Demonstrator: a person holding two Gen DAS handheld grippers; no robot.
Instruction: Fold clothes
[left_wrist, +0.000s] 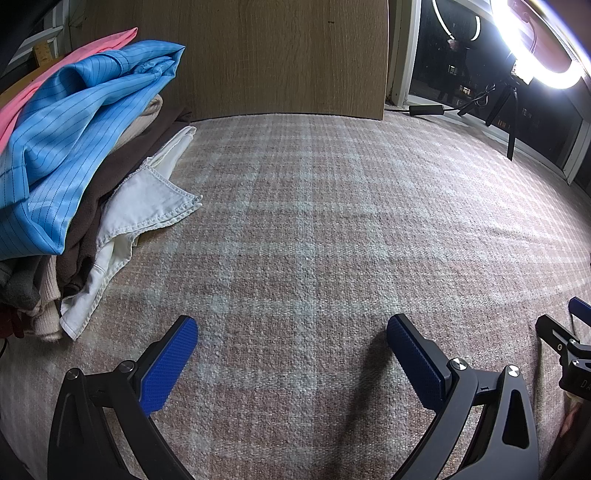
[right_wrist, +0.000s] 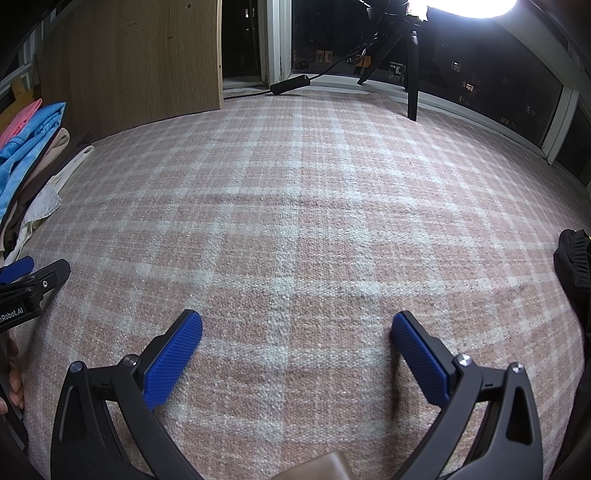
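Clothes pile (left_wrist: 62, 184) at nine o'clock on plaid blanket (left_wrist: 332, 221): soft, light, slippery; best pinched at white hem corner (left_wrist: 184, 201); left gripper (left_wrist: 291, 332) and right gripper (right_wrist: 295, 328) fingers spread, empty.

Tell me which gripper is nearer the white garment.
Left. The left gripper hovers open just right of the white garment; the right gripper, also open, sits farther right, beyond the left one.

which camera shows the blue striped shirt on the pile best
The left wrist view. The blue striped shirt fills its upper left, folds and stripes plain, lying on top of the clothes pile. The right wrist view shows only a small blurred strip of it at the far left edge.
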